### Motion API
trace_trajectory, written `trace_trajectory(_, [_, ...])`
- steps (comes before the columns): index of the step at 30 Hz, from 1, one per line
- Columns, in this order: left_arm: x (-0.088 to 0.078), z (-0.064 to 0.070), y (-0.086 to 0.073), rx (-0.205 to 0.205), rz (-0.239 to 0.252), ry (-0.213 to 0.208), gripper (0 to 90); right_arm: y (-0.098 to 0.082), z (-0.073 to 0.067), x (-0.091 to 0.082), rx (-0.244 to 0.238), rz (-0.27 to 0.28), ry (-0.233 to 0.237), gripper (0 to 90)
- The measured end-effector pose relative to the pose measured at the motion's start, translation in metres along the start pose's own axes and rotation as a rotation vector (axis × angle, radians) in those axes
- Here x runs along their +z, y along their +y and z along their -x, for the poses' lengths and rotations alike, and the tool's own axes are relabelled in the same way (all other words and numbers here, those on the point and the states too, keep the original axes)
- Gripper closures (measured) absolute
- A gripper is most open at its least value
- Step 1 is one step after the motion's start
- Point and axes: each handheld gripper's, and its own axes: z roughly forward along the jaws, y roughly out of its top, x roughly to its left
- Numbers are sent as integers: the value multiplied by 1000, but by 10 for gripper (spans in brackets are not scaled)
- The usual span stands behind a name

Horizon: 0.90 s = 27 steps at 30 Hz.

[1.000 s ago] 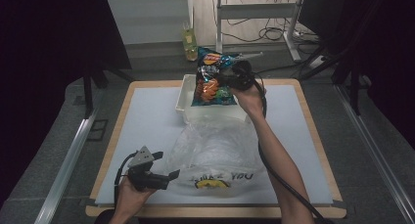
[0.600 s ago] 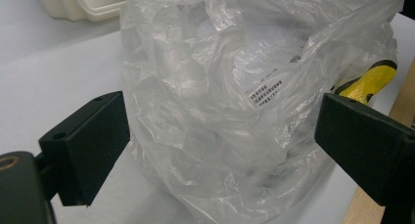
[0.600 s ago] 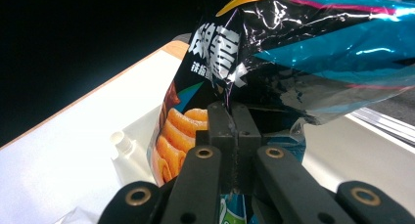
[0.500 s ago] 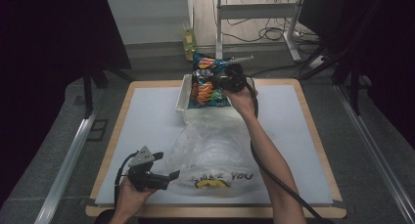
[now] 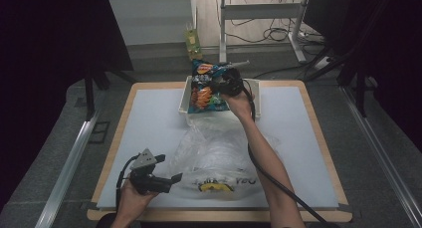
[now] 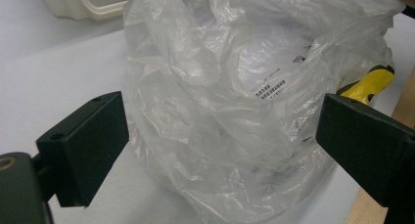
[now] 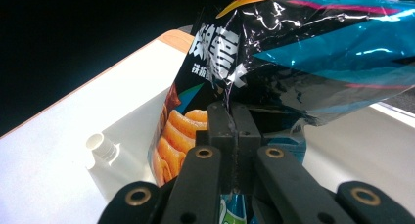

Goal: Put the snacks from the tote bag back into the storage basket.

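**Snack bag pinched over the white bin, plastic bag between open jaws**

Your right hand-held gripper (image 7: pixel 234 136) is clamped on the edge of a glossy black-and-teal foil snack bag with orange curls printed on it (image 7: pixel 293 57); in the right gripper view its two black jaws meet flat on a fold of the foil, with no gap between them. In the high view the same snack bag (image 5: pixel 205 86) hangs upright from that right hand-held gripper (image 5: pixel 226 83) at the far side of the desk (image 5: pixel 318 138), over and partly inside a white rectangular plastic bin (image 5: pixel 185 96). Your right forearm reaches across the desk above a crumpled clear plastic shopping bag with a yellow print (image 5: pixel 219 158).

Your left hand-held gripper (image 5: pixel 166 180) sits near the front left edge of the desk, just beside that plastic bag and pointing at it. In the left gripper view its jaws stand wide apart, one on each side of the plastic bag (image 6: pixel 235 97), and neither pad presses the film. A corner of the white bin (image 6: pixel 93 4) shows beyond the plastic bag, and the yellow print lies at the bag's right, near the wooden rim of the desk.
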Motion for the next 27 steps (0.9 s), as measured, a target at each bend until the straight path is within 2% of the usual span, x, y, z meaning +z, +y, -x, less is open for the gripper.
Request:
trace_trajectory(18, [0, 0, 0, 7, -4, 3, 51, -8, 3, 20, -3, 2, -8, 896])
trace_trajectory(27, [1, 1, 0, 9, -7, 3, 51, -12, 6, 24, 18, -10, -15, 895])
